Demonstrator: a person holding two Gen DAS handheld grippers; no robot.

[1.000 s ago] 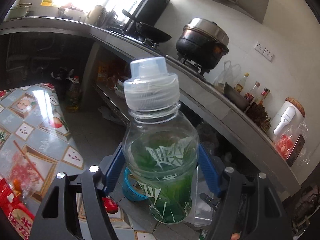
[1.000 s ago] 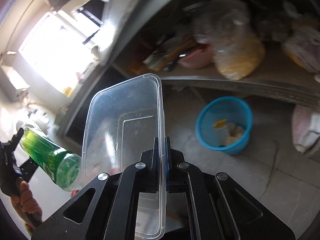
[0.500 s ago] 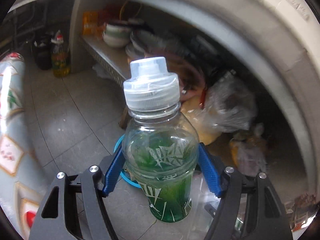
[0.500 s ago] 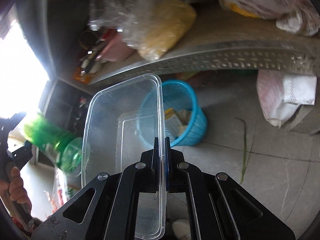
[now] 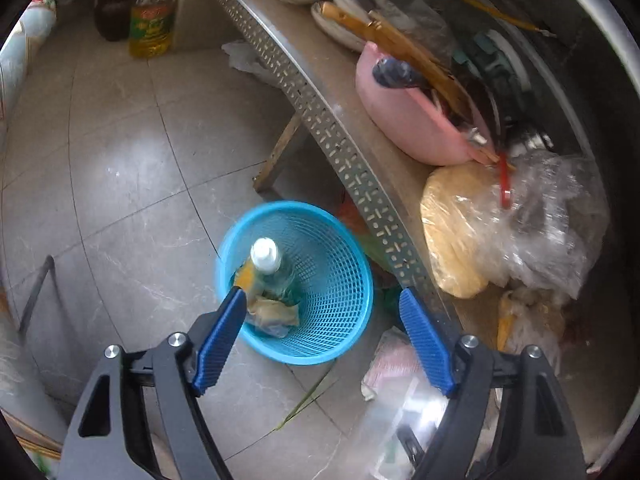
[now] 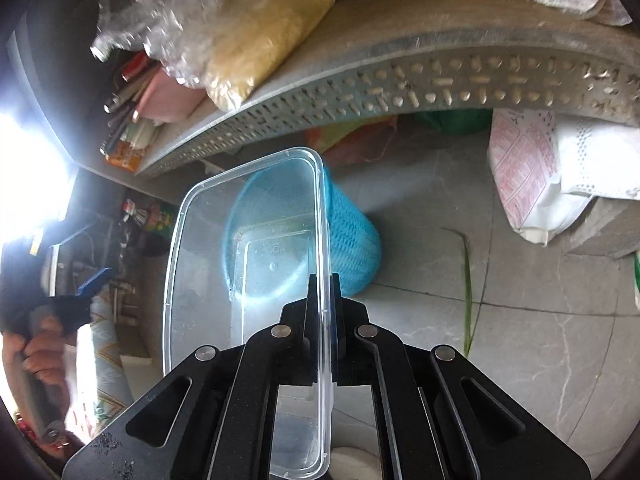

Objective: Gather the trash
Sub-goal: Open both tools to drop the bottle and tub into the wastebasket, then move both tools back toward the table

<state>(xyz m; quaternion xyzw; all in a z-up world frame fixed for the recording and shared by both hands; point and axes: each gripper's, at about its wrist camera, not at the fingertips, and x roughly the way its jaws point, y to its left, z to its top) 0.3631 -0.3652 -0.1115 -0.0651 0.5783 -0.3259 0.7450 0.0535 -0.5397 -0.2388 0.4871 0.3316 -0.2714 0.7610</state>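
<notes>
A blue mesh trash basket [image 5: 340, 292] stands on the tiled floor beside a metal shelf. A clear bottle with green liquid [image 5: 268, 264] is inside it, cap up, among crumpled paper. My left gripper [image 5: 322, 294] hovers above the basket with its jaws opening and nothing between them. My right gripper [image 6: 324, 280] is shut on the rim of an empty clear plastic container [image 6: 248, 248], held on edge in front of the basket [image 6: 356, 244]. At the left edge of the right wrist view are the left gripper's blue fingertips [image 6: 96, 278] and the hand [image 6: 40, 344] holding it.
A perforated metal shelf [image 5: 344, 148] runs just behind the basket, carrying a pink basin [image 5: 408, 120] and a plastic bag of yellow stuff [image 5: 452, 232]. An oil bottle [image 5: 152, 20] stands far left. A white printed sack [image 6: 532, 176] and a green stalk [image 6: 468, 280] lie on the floor.
The left gripper swung down over the basket and let go of the green bottle, which now lies inside it. The right gripper came down closer to the basket, still holding the container.
</notes>
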